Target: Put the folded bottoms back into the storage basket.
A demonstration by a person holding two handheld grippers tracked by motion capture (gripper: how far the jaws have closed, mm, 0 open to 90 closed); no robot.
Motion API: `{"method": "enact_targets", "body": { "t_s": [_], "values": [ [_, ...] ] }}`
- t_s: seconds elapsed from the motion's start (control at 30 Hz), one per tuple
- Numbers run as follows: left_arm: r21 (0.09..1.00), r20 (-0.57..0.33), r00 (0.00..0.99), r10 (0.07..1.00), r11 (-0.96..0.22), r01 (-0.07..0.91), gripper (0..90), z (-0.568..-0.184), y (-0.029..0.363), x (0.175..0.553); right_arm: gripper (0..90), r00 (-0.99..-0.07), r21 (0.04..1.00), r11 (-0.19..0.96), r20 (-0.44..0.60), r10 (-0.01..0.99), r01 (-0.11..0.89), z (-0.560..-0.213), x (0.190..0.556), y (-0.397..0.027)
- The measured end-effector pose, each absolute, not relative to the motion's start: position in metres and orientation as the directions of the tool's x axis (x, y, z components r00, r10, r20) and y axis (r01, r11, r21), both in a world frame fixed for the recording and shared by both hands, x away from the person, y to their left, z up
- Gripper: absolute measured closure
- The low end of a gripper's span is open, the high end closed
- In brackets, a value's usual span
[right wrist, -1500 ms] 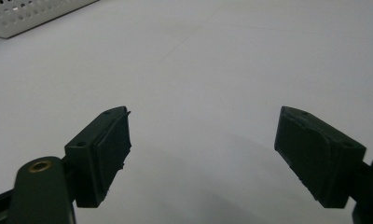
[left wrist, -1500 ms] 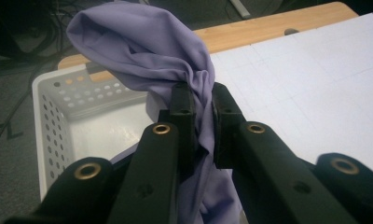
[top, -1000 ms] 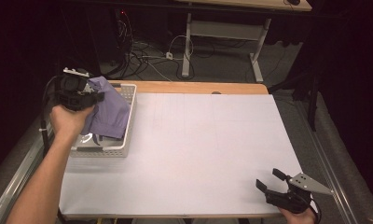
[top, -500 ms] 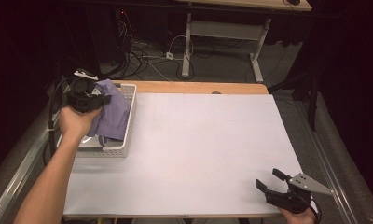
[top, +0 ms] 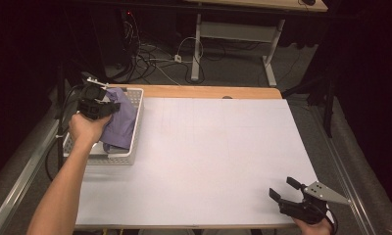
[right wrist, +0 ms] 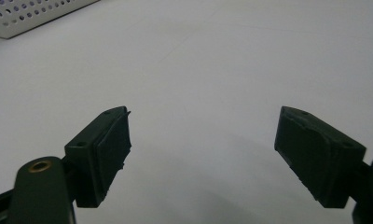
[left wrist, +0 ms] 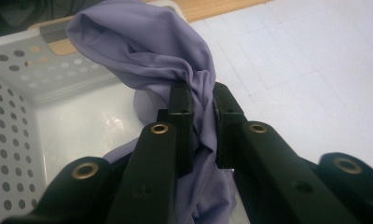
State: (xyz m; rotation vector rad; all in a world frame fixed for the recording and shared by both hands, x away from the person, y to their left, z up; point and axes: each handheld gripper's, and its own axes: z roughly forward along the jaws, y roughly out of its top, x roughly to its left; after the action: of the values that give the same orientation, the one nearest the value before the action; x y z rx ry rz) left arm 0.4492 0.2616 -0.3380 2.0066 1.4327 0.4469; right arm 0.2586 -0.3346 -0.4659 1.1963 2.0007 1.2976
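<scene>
Left tool (top: 111,105) has dipped slightly, clamping purple cloth (top: 121,122) over basket (top: 135,120); right tool (top: 286,188) idle, open. Risk: cloth snags rim, tips basket.

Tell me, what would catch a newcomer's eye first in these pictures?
Probably the purple cloth, bunched in the white perforated basket at the table's left edge and pinched between the shut jaws of the left gripper. Next, the right gripper, resting open and empty at the near right corner of the wide white table.

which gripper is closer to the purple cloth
Left. The left gripper is shut on the purple cloth over the white basket; the right gripper sits open at the table's near right corner.
</scene>
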Motion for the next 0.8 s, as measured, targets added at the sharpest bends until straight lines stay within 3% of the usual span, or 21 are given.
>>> {"method": "enact_targets", "body": {
  "t_s": [0.47, 0.8],
  "values": [
    [0.607, -0.009, 0.287, 0.958, -0.223, 0.763, 76.3, -0.361, 0.272, 0.456, 19.1, -0.509, 0.893, 0.169, 0.074, 0.858, 0.416, -0.466, 0.259, -0.335],
    [0.579, -0.025, 0.263, 0.964, -0.201, 0.790, 76.2, -0.380, 0.274, 0.461, 19.1, -0.506, 0.894, 0.165, 0.078, 0.859, 0.418, -0.466, 0.259, -0.335]
  ]
}}
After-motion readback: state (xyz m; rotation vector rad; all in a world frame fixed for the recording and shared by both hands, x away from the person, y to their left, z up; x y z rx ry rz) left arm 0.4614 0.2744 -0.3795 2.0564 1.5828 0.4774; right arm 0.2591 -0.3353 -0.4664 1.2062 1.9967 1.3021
